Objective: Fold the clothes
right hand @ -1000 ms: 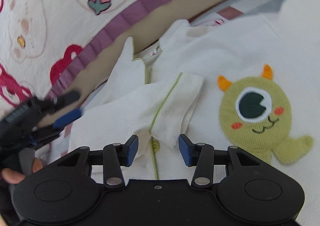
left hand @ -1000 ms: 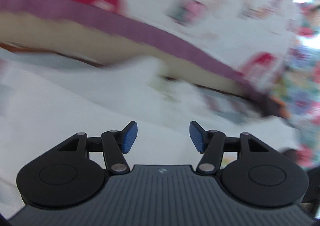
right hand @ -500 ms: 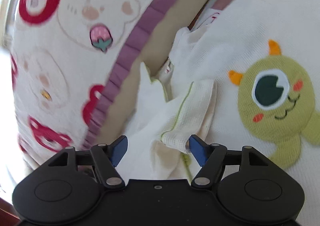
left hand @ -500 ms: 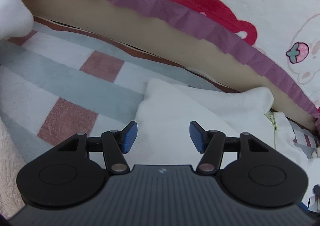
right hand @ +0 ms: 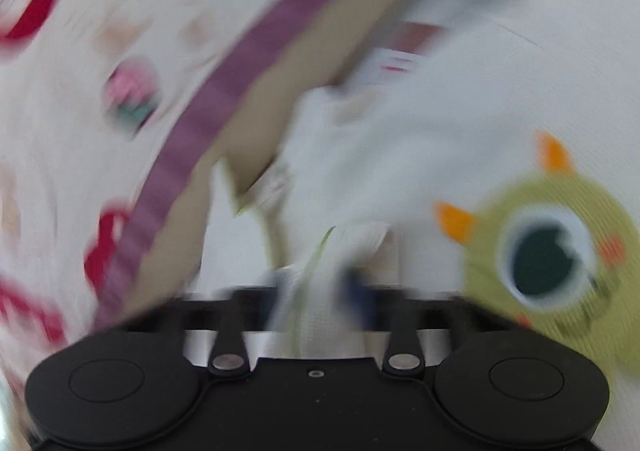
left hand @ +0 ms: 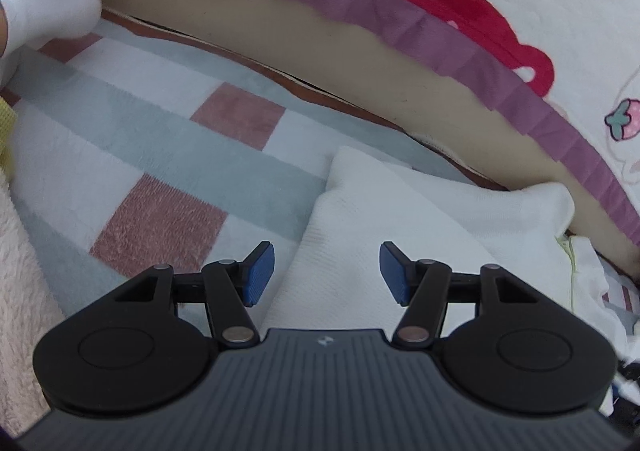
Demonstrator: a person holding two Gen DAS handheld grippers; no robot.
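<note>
On the checked blanket point(left hand: 168, 155) lies the white top point(right hand: 460, 155), barely folded. Right gripper point(right hand: 316, 283): jaws just closed, pinching the cuff point(right hand: 352, 247). Left gripper point(left hand: 327, 271): jaws spread over a sleeve point(left hand: 400, 219), unheld. Most folds remain.

Garment point(right hand: 460, 155): white knit top, lying flat on checked blanket
Patch point(right hand: 560, 251): green one-eyed monster w/ orange horns, facing up
Sleeve cuff point(right hand: 348, 251): green-trimmed, lying folded over front
Other sleeve point(left hand: 420, 219): white, lying spread, tip nearing pillow
</note>
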